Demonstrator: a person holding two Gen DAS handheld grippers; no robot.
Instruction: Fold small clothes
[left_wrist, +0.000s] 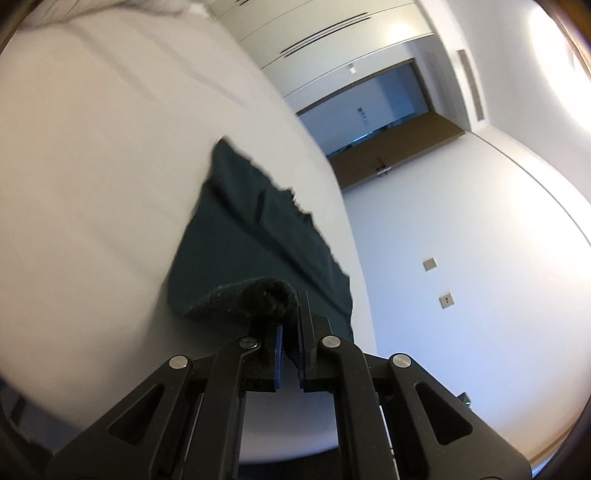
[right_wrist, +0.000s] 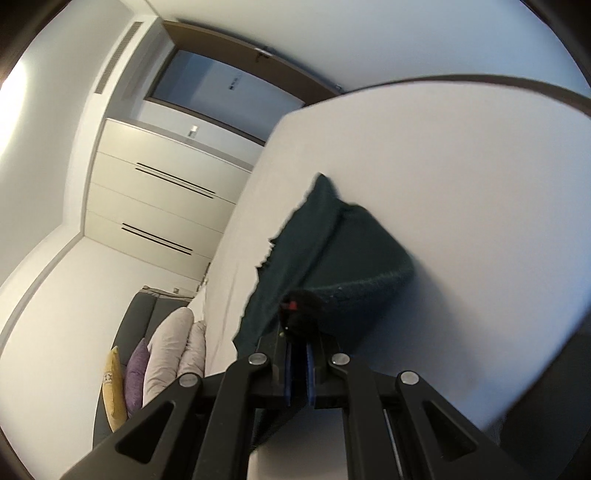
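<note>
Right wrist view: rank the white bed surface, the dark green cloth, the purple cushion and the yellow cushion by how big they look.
1. white bed surface
2. dark green cloth, close to the camera, so it may look larger than it is
3. and 4. purple cushion and yellow cushion: alike, both partly hidden, not ranked.

left wrist view: looks forward along the left tongs (left_wrist: 290, 325), tilted down, close over the white bed (left_wrist: 92, 166).
right wrist view: same along the right tongs (right_wrist: 299, 339), rolled.
shared: dark green cloth (left_wrist: 258, 236), bed, brown door (right_wrist: 236, 48).
</note>
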